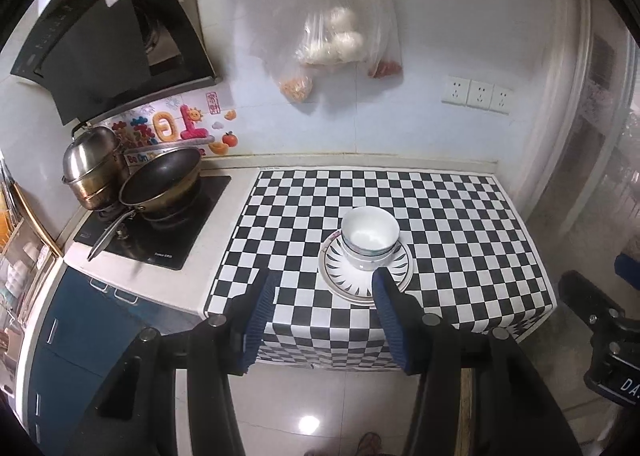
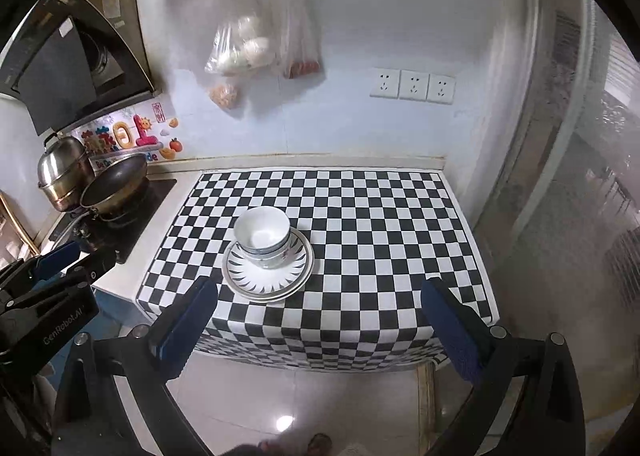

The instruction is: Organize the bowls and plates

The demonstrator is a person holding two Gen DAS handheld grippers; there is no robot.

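Short of the checkered counter (image 2: pixel 360 216), both tools, left (image 1: pixel 324 288) and right (image 2: pixel 320 304), hover level, jaws apart and empty.

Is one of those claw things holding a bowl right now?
No. The bowls sit stacked on the plates, while the left gripper and right gripper are both open and empty.
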